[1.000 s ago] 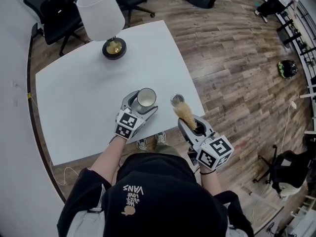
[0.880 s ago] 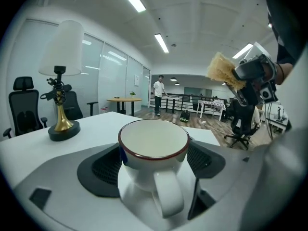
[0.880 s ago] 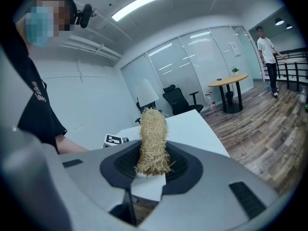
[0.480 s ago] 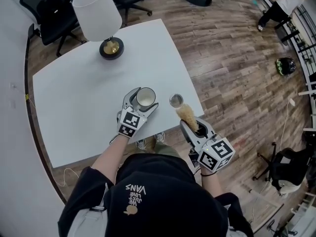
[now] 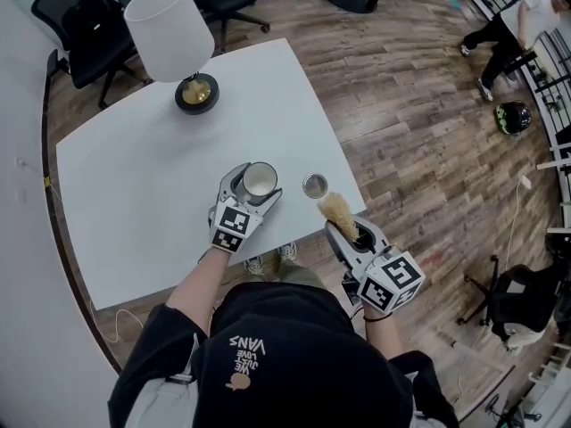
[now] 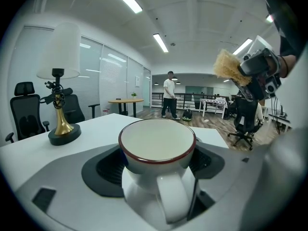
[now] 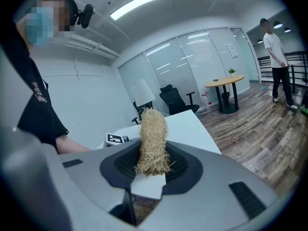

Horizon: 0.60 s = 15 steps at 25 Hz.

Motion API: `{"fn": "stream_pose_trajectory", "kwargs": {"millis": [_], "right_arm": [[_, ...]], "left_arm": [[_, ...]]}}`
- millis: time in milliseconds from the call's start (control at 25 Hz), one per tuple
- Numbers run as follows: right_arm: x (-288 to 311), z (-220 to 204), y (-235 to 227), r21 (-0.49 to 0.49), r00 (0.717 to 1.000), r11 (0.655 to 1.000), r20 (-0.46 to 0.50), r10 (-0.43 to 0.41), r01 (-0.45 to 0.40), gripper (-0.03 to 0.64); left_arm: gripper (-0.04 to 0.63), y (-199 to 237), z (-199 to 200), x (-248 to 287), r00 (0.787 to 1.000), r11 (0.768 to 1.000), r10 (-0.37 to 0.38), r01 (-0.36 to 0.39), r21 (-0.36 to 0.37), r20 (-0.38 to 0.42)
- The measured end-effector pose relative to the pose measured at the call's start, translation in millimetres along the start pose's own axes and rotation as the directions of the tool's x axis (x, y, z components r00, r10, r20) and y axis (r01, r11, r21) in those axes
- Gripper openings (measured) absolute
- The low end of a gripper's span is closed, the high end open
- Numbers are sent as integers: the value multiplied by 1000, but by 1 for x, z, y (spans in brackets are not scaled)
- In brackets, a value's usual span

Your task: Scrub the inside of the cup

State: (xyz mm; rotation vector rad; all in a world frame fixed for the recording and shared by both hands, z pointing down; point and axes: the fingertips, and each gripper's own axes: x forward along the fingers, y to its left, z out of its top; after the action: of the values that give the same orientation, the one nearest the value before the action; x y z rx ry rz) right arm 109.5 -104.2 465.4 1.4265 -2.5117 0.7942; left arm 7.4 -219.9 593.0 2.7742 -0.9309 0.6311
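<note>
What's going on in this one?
A person at a white table works two handheld grippers. The left gripper is clamped on a white cup, which is upright and empty. The right gripper holds a straw-coloured scrub brush, off to the cup's right and outside it. The brush is not touching the cup at this moment.

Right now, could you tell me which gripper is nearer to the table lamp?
Left. The left gripper, shut on the white cup, is over the table nearer the lamp; the right gripper, gripping the straw scrubber, is past the table's edge.
</note>
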Motion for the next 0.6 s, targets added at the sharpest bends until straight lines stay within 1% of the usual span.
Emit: {"fn": "stream_pose_trajectory", "kwargs": {"millis": [200,280,320,400,440,520,600], "right_arm": [[4,4,-1,-7,1000,1000,-8,14,-14,103],[9,6,2,-17,999,999,-13,35,-35,103],[12,8,4,-24,999,999,-16,48,-48,102],[19,11,10,-51,997,995,-26,79,-81,101],[24,12,14,-71,995,992,-34,98,-101,103],[34,15,23,-119,989,982,-55,140,-146,102],[46,18,33,-170,980,966,-82,183,-195,102]], "left_arm": [[399,3,2,-8,1000,1000,-6,6,18,-17],[399,4,9,-14,1000,999,-3,4,47,-18],[399,4,13,-17,1000,997,-3,5,73,-21],[399,2,23,-25,999,988,-7,12,151,-38],[399,1,28,-29,999,980,-6,16,199,-51],[399,0,38,-38,997,953,4,20,301,-80],[399,-1,48,-47,994,918,26,18,396,-105]]}}
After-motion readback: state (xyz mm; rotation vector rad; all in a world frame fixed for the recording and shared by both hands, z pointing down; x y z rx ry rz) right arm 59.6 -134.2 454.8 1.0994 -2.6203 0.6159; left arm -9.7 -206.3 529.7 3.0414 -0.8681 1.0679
